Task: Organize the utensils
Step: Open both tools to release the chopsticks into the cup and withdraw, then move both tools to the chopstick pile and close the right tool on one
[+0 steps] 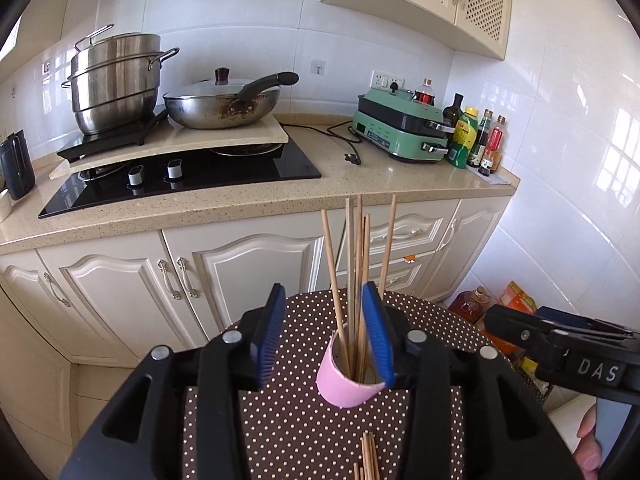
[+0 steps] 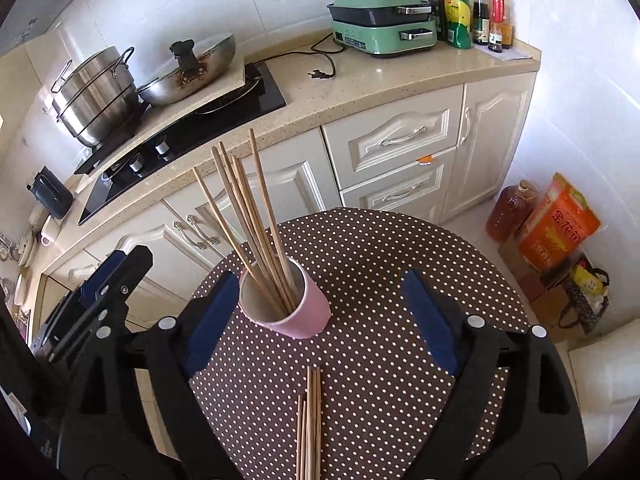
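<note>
A pink cup (image 1: 344, 384) (image 2: 308, 314) stands on the round table with the brown polka-dot cloth (image 1: 296, 420) (image 2: 380, 260). Several wooden chopsticks (image 1: 356, 260) (image 2: 248, 216) lean upright inside it. A loose bundle of chopsticks (image 1: 366, 456) (image 2: 310, 420) lies flat on the cloth nearer to me. My left gripper (image 1: 325, 336) hovers above and behind the cup with its blue pads apart, nothing pressed between them. Jaws spread wide, my right gripper (image 2: 322, 320) hangs over the table and holds nothing. Each gripper shows at the edge of the other's view.
Beyond the table runs a speckled counter (image 1: 240, 204) with a black hob (image 1: 192, 176), steel pots (image 1: 116, 80), a wok (image 1: 224, 104), a green cooker (image 1: 404, 128) and bottles (image 1: 476, 136). An oil bottle (image 2: 512, 208) and an orange bag (image 2: 560, 224) sit on the floor at the right.
</note>
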Available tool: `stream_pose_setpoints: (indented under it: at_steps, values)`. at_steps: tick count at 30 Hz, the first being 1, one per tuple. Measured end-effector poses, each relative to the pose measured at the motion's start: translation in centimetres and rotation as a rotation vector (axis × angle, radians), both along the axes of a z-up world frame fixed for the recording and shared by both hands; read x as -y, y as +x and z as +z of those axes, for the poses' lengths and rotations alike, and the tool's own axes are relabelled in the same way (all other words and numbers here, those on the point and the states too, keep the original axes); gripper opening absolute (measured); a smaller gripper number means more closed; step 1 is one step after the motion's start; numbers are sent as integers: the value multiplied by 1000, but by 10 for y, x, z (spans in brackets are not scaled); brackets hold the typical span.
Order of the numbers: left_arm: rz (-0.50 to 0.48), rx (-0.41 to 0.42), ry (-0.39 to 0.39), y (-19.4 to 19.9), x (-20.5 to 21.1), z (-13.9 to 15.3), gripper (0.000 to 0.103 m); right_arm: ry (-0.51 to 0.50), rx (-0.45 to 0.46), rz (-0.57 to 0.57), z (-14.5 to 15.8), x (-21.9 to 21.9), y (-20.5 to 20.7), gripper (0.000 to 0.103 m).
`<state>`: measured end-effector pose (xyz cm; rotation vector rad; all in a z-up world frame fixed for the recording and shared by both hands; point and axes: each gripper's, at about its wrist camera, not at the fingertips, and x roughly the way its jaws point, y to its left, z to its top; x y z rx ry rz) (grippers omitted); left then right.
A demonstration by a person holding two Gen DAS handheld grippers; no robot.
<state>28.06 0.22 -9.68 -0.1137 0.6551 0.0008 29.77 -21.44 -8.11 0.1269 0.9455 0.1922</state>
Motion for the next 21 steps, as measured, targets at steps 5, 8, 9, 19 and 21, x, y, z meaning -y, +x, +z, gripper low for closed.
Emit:
stream_pose_setpoints:
  at_steps: [5, 8, 9, 19, 21]
  values:
    - [-21, -17, 11, -23, -1, 2, 46, -6, -5, -15, 0, 6, -20, 85]
    - [-34, -33, 21, -35, -1, -2, 46, -8, -21, -26, -6, 9, -32, 85]
    - [-36, -45, 23, -39, -1, -5, 46, -11, -33, -30, -10, 10, -36, 85]
    - [-48, -162, 7, -69, -11, -45, 46, -47, -170, -63, -63, 16, -71, 85]
    - [-51, -195, 14, -73, -13, -56, 46, -62, -204, -68, -77, 17, -77, 85]
